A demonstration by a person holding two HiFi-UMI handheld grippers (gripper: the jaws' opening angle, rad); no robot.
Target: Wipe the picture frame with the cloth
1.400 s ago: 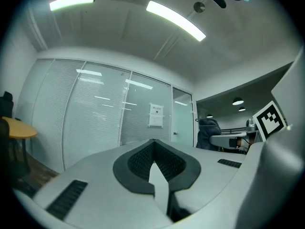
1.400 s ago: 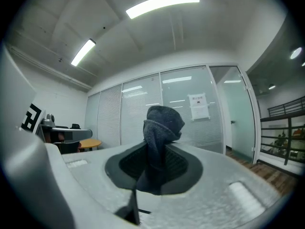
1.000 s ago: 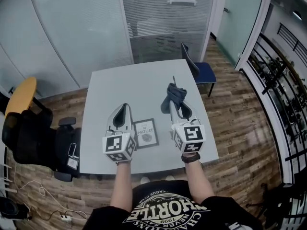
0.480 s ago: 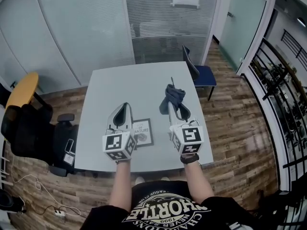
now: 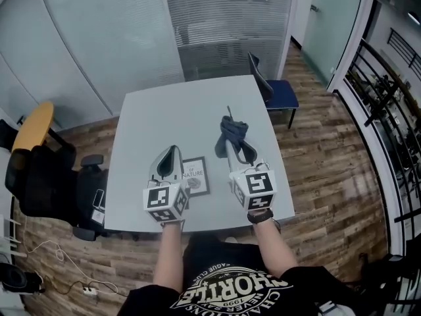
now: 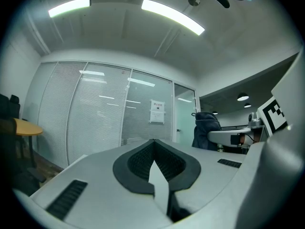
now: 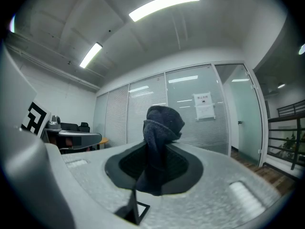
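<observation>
Right gripper (image 5: 231, 143) is clamped on the dark cloth (image 5: 232, 129); left gripper (image 5: 170, 153) is closed and empty. Wiping looks unstarted: next, the cloth must be lowered onto the picture frame (image 5: 197, 176).

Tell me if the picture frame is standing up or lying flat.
Lying flat: the picture frame rests face up on the table, its printed front facing the head camera.

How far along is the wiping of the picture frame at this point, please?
Done: the cloth is picked up, clamped in the jaws of the right gripper. In hand: both grippers are held above the table, the left gripper shut and empty. Left: the picture frame lies flat between them, untouched by the cloth, so the wiping apparently has yet to start.
</observation>
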